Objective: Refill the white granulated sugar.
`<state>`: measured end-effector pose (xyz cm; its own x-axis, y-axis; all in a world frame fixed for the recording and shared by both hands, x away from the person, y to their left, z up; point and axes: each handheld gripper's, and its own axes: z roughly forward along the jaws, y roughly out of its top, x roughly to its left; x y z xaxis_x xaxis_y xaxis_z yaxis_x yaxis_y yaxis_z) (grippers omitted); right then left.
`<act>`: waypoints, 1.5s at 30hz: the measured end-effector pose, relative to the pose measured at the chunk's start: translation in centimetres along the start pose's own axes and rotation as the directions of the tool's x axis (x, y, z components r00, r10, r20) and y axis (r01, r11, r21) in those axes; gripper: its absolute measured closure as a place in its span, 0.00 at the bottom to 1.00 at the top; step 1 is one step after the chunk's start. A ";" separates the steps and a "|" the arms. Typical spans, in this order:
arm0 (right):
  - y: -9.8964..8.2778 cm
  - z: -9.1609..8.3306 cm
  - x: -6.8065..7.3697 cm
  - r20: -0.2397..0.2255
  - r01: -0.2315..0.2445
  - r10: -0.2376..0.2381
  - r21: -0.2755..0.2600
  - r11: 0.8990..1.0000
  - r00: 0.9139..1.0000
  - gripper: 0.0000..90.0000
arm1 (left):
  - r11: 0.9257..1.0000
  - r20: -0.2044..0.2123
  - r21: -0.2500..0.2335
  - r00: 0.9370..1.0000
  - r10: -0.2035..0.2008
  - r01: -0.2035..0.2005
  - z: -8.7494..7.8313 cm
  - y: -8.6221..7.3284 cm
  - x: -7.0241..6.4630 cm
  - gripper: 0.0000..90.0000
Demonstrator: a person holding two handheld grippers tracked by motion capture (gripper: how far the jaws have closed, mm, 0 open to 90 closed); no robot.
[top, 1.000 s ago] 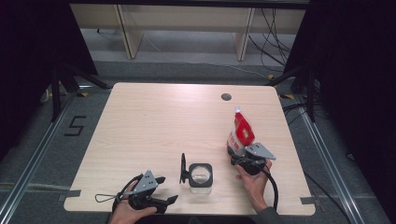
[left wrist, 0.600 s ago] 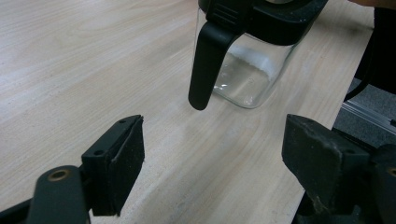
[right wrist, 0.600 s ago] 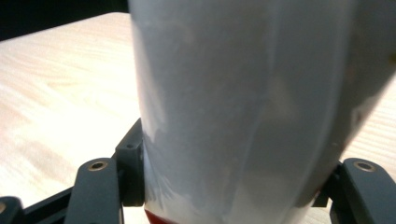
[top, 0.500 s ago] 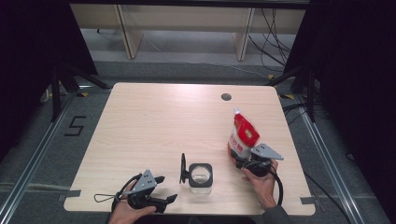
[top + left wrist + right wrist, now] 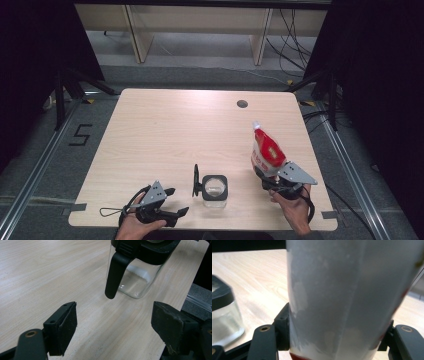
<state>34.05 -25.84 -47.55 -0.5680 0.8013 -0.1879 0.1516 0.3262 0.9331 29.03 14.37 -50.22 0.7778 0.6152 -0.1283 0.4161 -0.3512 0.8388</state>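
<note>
- The high view is lit from above; the pale table [image 5: 165, 140] is bright, with soft glare near its far edge, while both sides of the room are almost black
- The left gripper view is sharp, with light reflections on the glass jar [image 5: 136, 277]
- The right gripper view is blurred; the pouch [image 5: 352, 302] is grey and out of focus

clear glass jar [image 5: 215, 187], glossy plastic pouch [image 5: 267, 152], matt wood-grain table [image 5: 165, 130].
</note>
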 end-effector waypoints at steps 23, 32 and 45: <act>1.6 -5.1 2.8 0.054 0.327 -0.328 0.027 0.945 0.943 0.41 | 1.000 -0.012 -0.003 1.000 -0.029 0.029 0.0 -0.1 0.1 0.22; 1.7 -6.4 4.1 0.082 0.513 -0.520 0.099 0.853 0.850 0.41 | 1.000 -0.013 -0.006 1.000 -0.002 0.002 -0.1 0.0 0.4 0.22; 1.2 -6.9 5.6 0.074 0.658 -0.676 0.172 0.733 0.733 0.41 | 1.000 -0.011 -0.008 1.000 -0.021 0.021 0.0 -0.1 0.2 0.22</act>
<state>25.43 -24.42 -45.39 -0.4590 0.4041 -0.7912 -0.1238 0.8528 0.5074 29.16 14.58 -50.30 0.7635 0.6305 -0.1401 0.4285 -0.3321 0.8403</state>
